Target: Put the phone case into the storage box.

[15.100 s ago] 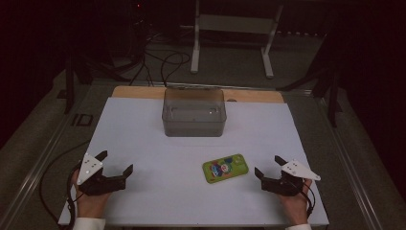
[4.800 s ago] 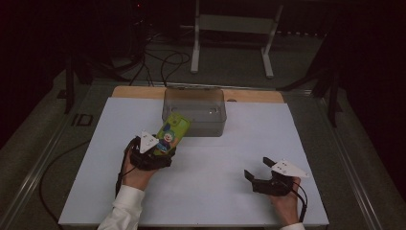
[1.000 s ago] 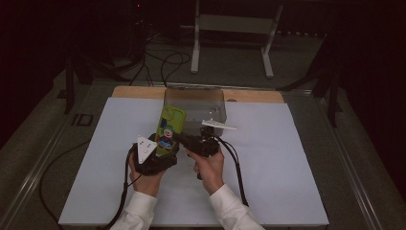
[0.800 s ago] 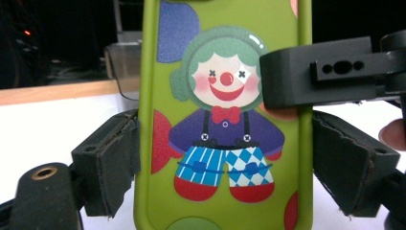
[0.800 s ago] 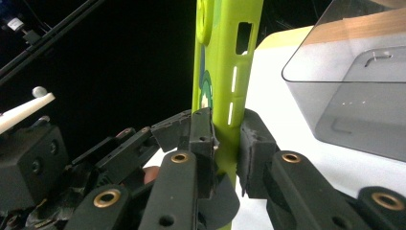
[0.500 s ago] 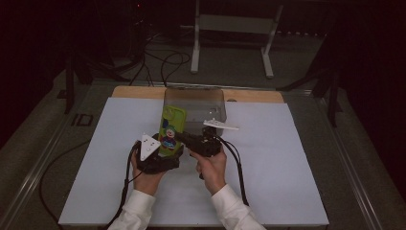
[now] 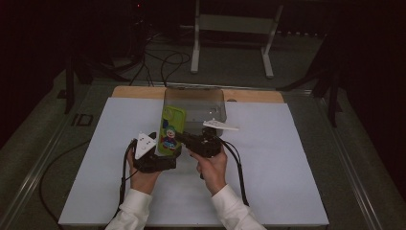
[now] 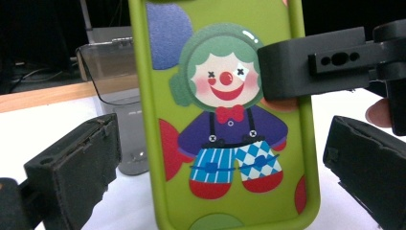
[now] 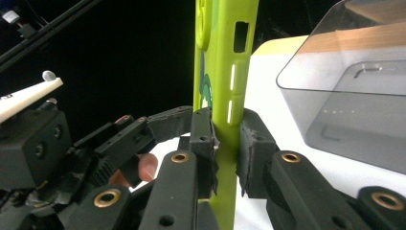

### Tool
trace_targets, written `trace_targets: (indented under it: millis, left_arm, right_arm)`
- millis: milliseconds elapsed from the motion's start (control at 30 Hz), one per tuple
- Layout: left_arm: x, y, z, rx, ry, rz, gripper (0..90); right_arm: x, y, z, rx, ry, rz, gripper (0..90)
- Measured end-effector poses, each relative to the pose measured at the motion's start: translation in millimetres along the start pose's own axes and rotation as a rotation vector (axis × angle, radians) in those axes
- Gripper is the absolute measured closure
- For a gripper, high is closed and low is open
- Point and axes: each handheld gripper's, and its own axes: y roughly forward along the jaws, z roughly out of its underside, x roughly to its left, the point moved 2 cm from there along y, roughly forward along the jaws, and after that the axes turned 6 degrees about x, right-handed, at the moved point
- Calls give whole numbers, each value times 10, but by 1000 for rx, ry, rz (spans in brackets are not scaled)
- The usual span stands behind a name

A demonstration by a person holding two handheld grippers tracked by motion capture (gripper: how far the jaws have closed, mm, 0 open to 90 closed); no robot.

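We see the right gripper [image 9: 225,148] pinching the glossy green phone case [image 8: 225,115] upright near the worktop's [image 7: 287,158] back edge — the left gripper's [image 8: 215,167] foam-padded jaws have just been opening, spread clear of its clown print.

A white table top [image 7: 287,158] with a wooden strip [image 7: 139,92] along its far edge stands in a dim room. Beyond it, dark cables [image 7: 165,60] trail over a grey floor [image 7: 230,67] beside a pale metal stand [image 7: 234,28]. The background is black.
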Motion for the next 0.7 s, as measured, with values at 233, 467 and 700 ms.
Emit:
trace_targets:
  millis: [233,467,700]
  left_arm:
    - [20,-35,-66,-26,27,6,3]
    - [35,-73,-56,-22,58,-27,2]
    - [98,-124,-17,-2,68,-60,0]
  right_arm:
    - [-20,-73,-32,-9,-26,28,788]
    - [-42,-135,-57,-7,-40,51,788]
    - [-40,-179,-68,0,-62,81,787]
